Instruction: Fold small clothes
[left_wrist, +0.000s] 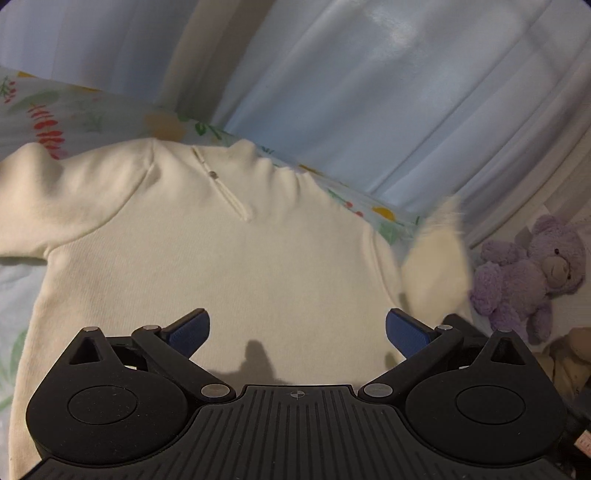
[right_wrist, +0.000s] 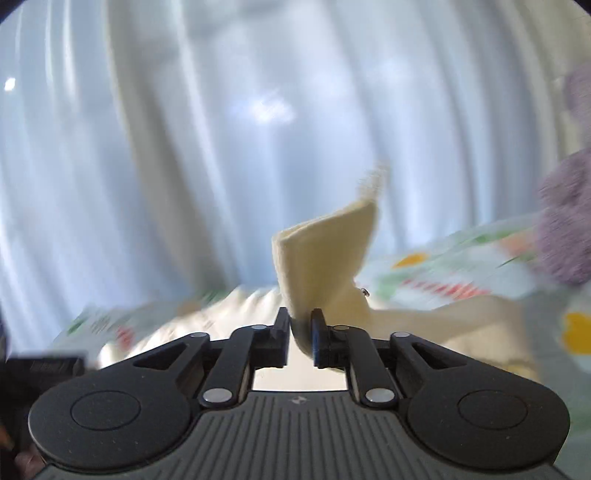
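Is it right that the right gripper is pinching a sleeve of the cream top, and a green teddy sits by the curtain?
Almost. The right gripper does pinch the sleeve of the cream top, but the teddy is purple, not green. The left wrist view shows it by the curtain.

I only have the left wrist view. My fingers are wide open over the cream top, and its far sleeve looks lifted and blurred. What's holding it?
Observer: The right gripper is; the sleeve stands up pinched between its fingers.
Operator: Single layer, or doubled?
Observer: Doubled; a folded edge shows at the sleeve's top.
Operator: Anything past it?
Observer: White curtains fill most of that view, with the floral sheet low down.
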